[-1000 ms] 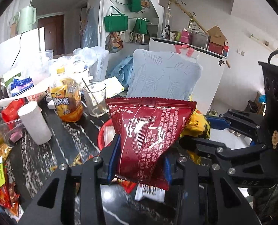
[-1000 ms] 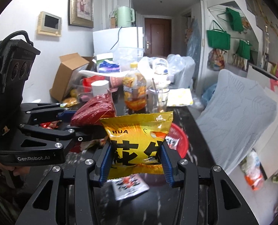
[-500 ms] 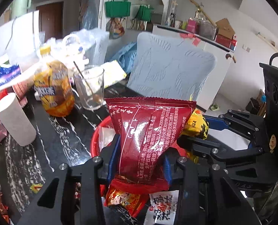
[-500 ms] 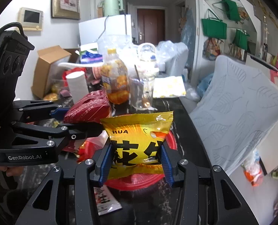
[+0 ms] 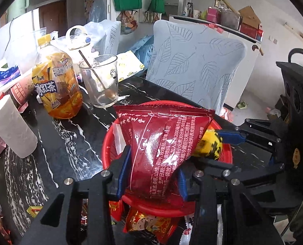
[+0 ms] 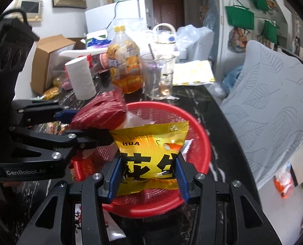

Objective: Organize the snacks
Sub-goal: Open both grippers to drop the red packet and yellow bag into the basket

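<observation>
Red snack packet (image 5: 161, 143), glossy, white print, yellow snack packet (image 6: 151, 153)

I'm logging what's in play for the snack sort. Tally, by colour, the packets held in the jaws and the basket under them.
Red packet: 1, gripped in the left gripper.
Yellow packet: 1, gripped in the right gripper.
Red basket: 1, under both packets.
Total: 3
</observation>
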{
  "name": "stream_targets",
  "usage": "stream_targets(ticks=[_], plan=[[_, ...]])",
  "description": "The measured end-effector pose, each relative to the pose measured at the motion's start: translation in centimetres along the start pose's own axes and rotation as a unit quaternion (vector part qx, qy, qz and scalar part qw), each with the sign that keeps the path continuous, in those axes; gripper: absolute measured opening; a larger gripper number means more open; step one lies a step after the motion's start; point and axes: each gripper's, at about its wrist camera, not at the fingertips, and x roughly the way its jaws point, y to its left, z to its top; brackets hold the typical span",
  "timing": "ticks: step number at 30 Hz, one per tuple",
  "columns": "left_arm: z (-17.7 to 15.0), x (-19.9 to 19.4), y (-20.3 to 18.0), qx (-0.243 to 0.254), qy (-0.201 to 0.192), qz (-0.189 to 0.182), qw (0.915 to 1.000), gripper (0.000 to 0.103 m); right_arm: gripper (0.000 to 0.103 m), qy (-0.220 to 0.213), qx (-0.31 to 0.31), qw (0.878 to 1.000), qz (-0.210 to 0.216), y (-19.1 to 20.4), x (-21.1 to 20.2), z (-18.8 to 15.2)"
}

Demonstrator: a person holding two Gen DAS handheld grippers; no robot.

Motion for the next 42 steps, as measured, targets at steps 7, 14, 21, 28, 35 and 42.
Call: stream_targets(ticks=[7, 14, 21, 28, 35, 42], plan=[[-0.3, 0.5, -0.7, 0.023, 0.006, 0.020, 0.9995, 0.041, 0.046, 0.031, -0.003, 1.000, 0.003, 0.4, 1.5, -0.8], [0.1, 0.8, -1.2, 0.032, 0.017, 0.031, 0.9988, 0.043, 0.051, 0.037, -0.006, 0.999, -0.004, 0.5, 1.5, -0.9], [0.7, 1.1, -1.2, 0.030, 0.023, 0.022, 0.9991, 0.043, 0.073, 0.024, 0.002, 1.000, -0.017, 0.1, 0.4, -0.6], [1.4, 1.2, -1.4, 0.012, 0.023, 0.009, 0.9996, 0.043, 0.073, 0.016, 0.037, 0.999, -0.017, -1.4, -0.8, -0.8], [2.3, 1.0, -1.0, -0.008, 0.012, 0.015, 0.9998, 0.077, 0.073, 0.005, 0.061, 0.998, -0.024, -2.4, -2.2, -0.9], [2.6, 0.3, -1.4, -0.004, 0.004, 0.033, 0.9994, 0.081, 0.073, -0.004, 0.078, 0.997, -0.028, -3.1, -3.3, -1.0]])
